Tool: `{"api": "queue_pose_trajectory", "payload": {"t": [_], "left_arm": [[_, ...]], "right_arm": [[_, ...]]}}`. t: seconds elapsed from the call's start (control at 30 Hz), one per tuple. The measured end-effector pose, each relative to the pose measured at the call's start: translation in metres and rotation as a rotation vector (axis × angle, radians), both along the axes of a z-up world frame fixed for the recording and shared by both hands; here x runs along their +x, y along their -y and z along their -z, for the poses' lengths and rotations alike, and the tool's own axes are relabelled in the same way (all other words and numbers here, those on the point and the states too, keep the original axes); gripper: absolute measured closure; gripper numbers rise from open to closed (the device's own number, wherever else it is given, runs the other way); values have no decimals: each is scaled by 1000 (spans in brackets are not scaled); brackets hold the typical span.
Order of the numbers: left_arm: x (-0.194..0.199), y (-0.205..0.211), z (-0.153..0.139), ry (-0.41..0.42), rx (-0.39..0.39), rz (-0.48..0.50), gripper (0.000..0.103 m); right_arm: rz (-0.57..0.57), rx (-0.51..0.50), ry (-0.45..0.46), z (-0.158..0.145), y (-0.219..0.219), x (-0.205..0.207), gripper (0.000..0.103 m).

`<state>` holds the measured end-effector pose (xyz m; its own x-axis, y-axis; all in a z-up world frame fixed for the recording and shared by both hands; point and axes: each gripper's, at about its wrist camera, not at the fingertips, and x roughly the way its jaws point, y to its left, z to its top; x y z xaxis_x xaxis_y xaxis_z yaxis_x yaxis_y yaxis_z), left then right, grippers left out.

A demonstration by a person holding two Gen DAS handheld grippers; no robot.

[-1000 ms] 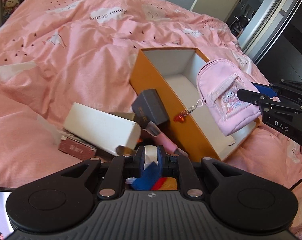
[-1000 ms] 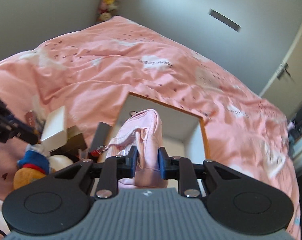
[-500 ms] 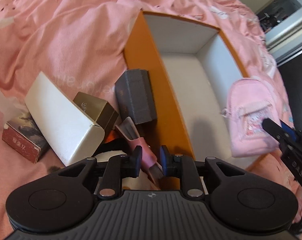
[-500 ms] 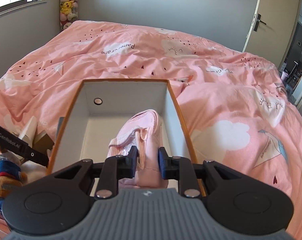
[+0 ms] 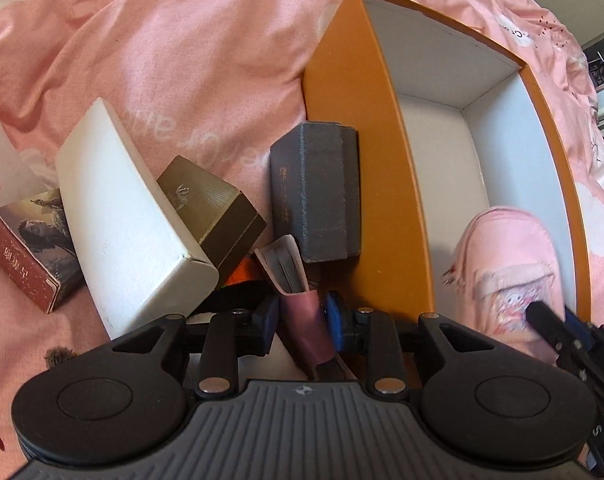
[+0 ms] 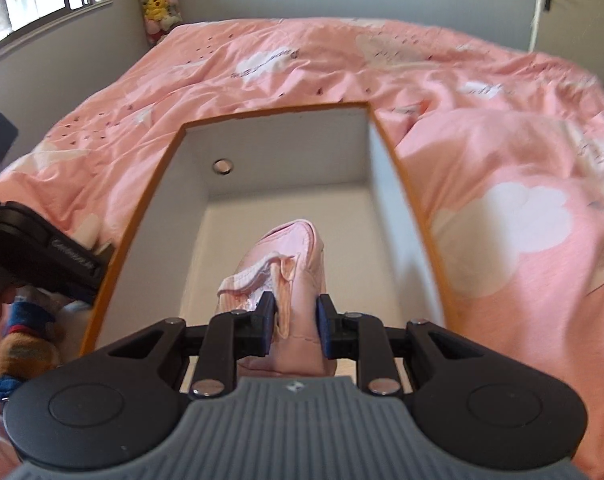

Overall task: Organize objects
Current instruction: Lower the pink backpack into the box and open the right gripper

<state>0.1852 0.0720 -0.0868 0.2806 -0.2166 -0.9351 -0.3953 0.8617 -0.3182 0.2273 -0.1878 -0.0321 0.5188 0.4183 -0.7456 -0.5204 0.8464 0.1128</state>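
Small pink fabric backpack [image 6: 286, 268], pinched in the right hand-held gripper [image 6: 296, 322], hangs inside the orange cardboard box [image 6: 402, 184] ahead: lower to the floor, then release; left hand-held gripper [image 5: 300, 318], jaws just opening, loosely straddles a pink-handled brush [image 5: 298, 300].

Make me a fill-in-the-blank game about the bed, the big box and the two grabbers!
1. The right gripper holds a little pink ____.
2. The big box is ____ on the outside and white inside.
3. The grey box leans against the big box's ____ wall.
4. The left gripper has a pink makeup ____ between its fingers.

Missing words: backpack; orange; outer; brush
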Motion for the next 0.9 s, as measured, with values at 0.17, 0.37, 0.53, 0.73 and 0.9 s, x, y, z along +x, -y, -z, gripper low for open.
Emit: {"api": "queue_pose_trajectory", "payload": {"t": [0.17, 0.37, 0.53, 0.73, 0.9], "left_arm": [[-3, 0, 0, 7, 3, -4, 67], [-6, 2, -1, 19, 25, 45, 66], [-7, 6, 3, 24, 39, 54, 65], [-9, 5, 8, 56, 32, 39, 68], [-20, 7, -4, 106, 39, 42, 71]], "right_arm": [[-87, 49, -157, 14, -12, 10, 79], [-141, -2, -296, 29, -35, 24, 79], [-187, -106, -298, 39, -49, 25, 79], [-181, -121, -305, 44, -49, 26, 79], [-167, -114, -306, 41, -48, 25, 79]]}}
